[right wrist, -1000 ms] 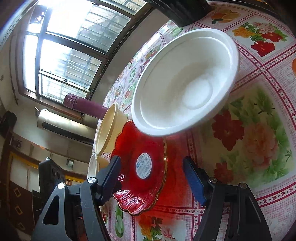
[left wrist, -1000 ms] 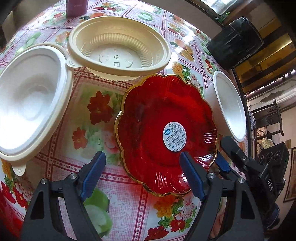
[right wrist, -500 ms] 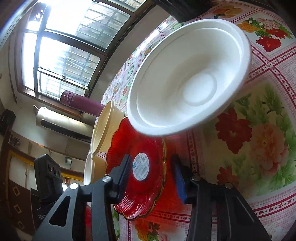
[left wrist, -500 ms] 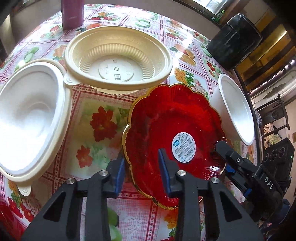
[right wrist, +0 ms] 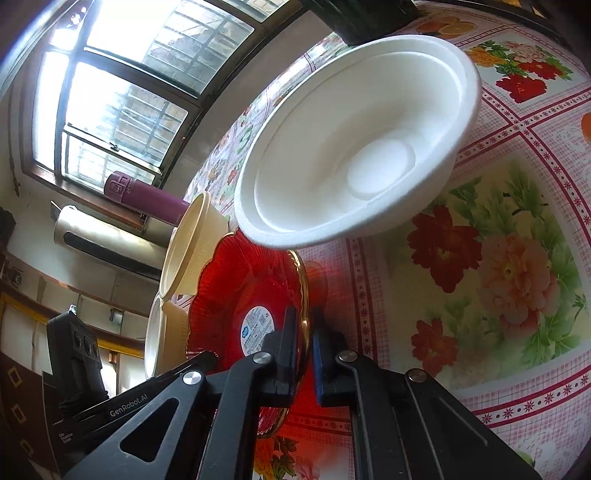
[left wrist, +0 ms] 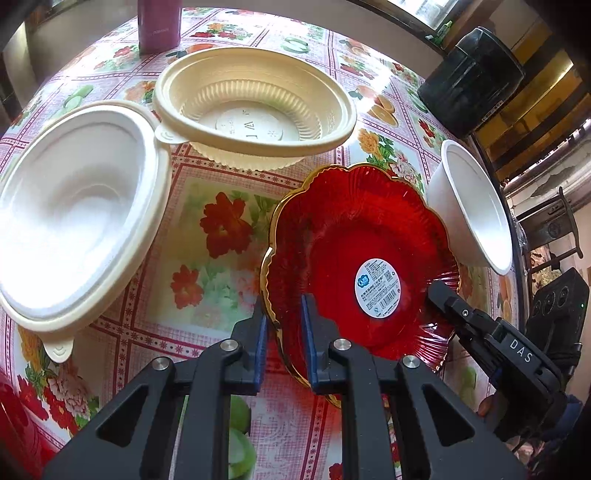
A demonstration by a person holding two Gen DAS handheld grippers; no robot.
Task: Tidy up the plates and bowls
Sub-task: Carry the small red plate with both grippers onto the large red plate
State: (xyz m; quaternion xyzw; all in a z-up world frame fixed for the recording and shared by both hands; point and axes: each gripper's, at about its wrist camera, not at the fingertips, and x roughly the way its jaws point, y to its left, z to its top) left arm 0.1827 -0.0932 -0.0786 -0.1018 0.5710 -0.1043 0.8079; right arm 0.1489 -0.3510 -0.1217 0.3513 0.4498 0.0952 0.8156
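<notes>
Both tools clamp the gold-edged rim of a scalloped, ribbed red glass plate (left wrist: 354, 236): left tool (left wrist: 282, 317), right tool (right wrist: 303, 334); smooth white foam bowl (right wrist: 354, 147) beside it.

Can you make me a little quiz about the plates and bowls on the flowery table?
1. True or false: both grippers are shut on the rim of the red scalloped glass plate with the gold edge.
2. Which thing has a round white sticker on it?
A. the cream ribbed plastic bowl
B. the red plate
C. the white foam bowl
3. Fill in: the tall purple bottle stands at the far side of the table, behind the ______ bowl.

Key
1. True. The left gripper and the right gripper each pinch the rim, on opposite sides.
2. B
3. cream
</notes>
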